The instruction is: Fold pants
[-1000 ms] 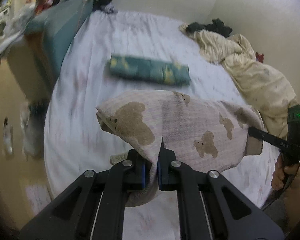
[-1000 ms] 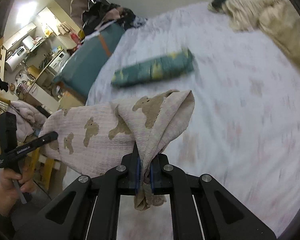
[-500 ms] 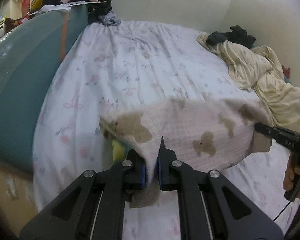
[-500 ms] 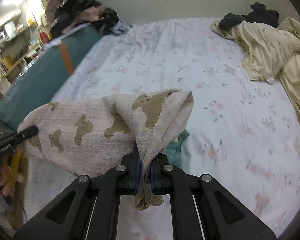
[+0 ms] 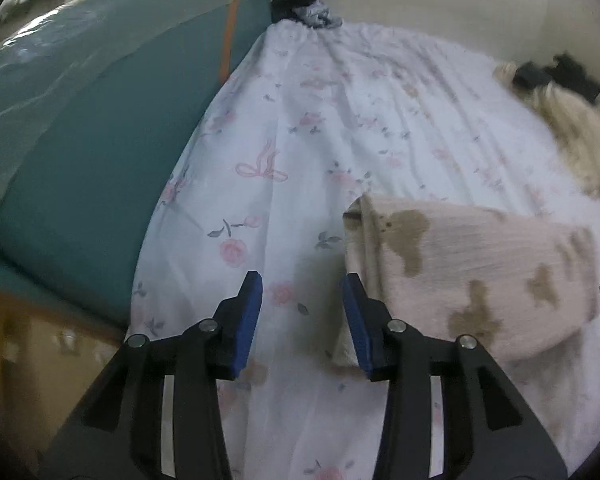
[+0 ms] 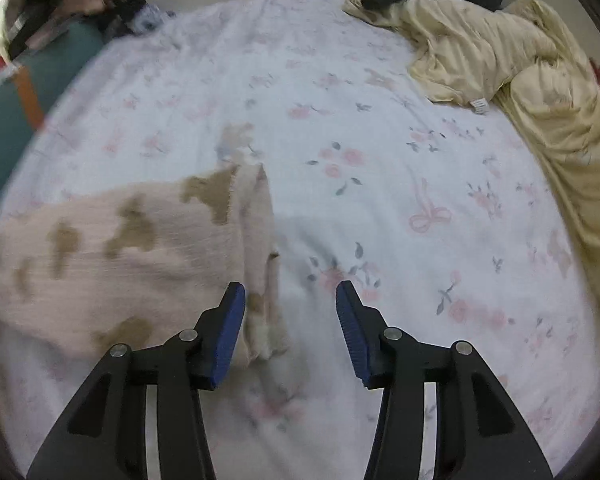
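Now folded waffle-knit bear-print pants (image 5: 472, 276) on floral sheet (image 5: 340, 128), both grippers' jaws wide.

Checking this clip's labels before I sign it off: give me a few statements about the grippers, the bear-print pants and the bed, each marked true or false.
1. The left gripper is open. True.
2. The right gripper is clamped on the pants. False: its jaws stand apart with only the floral sheet between them.
3. The bear-print pants lie folded on the sheet. True.
4. The pants are green with a yellow print. False: they are pale pink with brown bears.
5. A cream-yellow cloth lies bunched along the far right of the bed. True.
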